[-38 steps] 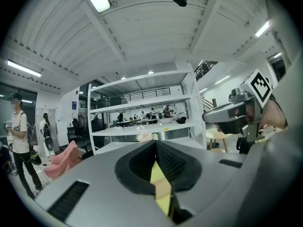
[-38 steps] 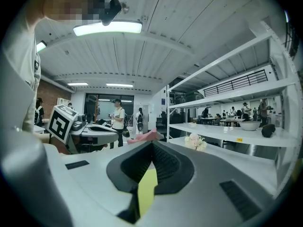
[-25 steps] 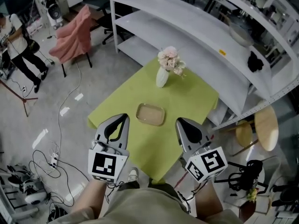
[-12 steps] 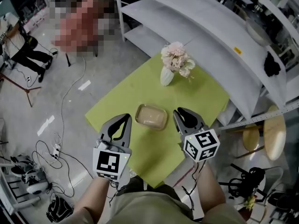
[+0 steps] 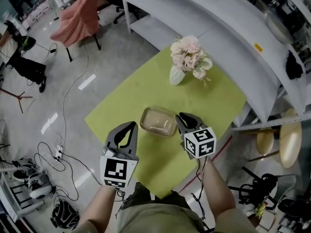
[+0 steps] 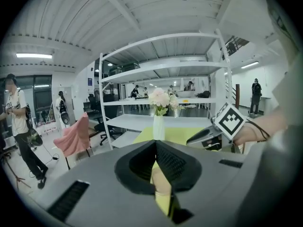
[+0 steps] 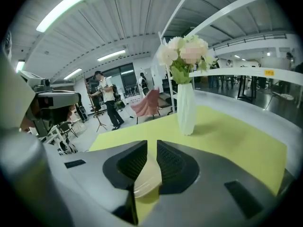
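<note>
Head view with both gripper views. One square yellow-green table (image 5: 121,106) carries one shallow beige tray with rounded corners (image 5: 158,122) near its middle and, well apart toward the far corner, one white ribbed vase (image 5: 177,75) holding one bunch of pale pink flowers (image 5: 189,55).

Two grippers are present. Over the last second the right gripper (image 5: 182,118) has moved forward and inward. Its tips now lie just beside the tray's right end, where before they hung well short of it. In the right gripper view its fingers (image 7: 135,162) stand a narrow slit apart with nothing clamped. A second and a half ago they met at the tip. The tray's rim (image 7: 147,178) shows below through the gap.

The left gripper (image 5: 130,126) has stayed back over the near left part of the table. Its fingers (image 6: 173,162) are closed tip to tip and empty. Both gripper cameras have tipped down from the ceiling to the table. Judged from this, the right gripper is the one engaging the tray.

Beyond the table are one white shelving rack (image 5: 218,18) and one chair draped in pink cloth (image 5: 75,18).
</note>
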Action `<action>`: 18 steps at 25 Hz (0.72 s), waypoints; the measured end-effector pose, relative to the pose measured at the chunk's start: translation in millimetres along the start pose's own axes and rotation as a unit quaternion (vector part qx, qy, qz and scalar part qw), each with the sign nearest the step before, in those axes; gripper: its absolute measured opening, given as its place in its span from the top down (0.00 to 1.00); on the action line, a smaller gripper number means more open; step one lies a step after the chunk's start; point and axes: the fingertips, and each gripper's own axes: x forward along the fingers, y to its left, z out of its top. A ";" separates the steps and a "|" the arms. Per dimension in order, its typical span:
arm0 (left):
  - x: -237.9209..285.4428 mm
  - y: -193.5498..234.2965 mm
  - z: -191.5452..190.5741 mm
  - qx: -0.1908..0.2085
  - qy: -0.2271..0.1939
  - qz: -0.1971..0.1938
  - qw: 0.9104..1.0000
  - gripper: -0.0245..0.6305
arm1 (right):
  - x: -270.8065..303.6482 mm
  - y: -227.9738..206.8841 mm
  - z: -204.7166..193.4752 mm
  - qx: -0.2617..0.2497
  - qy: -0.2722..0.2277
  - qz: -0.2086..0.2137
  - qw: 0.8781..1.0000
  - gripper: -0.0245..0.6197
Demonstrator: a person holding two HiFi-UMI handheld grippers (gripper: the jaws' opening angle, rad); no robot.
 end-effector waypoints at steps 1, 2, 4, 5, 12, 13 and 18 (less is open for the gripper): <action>3.0 -1.4 -5.0 -0.001 0.004 -0.002 1.000 0.95 | 5.6 -2.3 -7.1 0.002 0.007 0.000 1.000 0.85; 5.4 -2.9 -9.4 -0.003 0.008 -0.004 1.000 0.95 | 10.8 -4.6 -14.0 0.004 0.015 0.000 1.000 0.85; 9.1 -5.5 -16.5 -0.006 0.013 -0.008 1.000 0.95 | 20.6 -9.8 -27.1 0.008 0.030 -0.003 1.000 0.85; 10.2 -6.5 -19.5 -0.008 0.015 -0.009 1.000 0.95 | 25.1 -12.8 -33.3 0.012 0.037 -0.006 0.999 0.85; 8.9 -4.7 -44.1 -0.020 0.038 -0.009 0.999 0.95 | 46.1 -25.5 -64.2 0.044 0.076 -0.016 0.996 0.86; 7.4 -3.0 -46.9 -0.022 0.041 -0.007 0.999 0.95 | 47.7 -25.4 -67.1 0.046 0.080 -0.016 0.996 0.86; 1.9 5.6 -57.3 -0.024 0.051 0.002 0.998 0.95 | 53.8 -24.7 -75.3 0.048 0.092 -0.016 0.994 0.86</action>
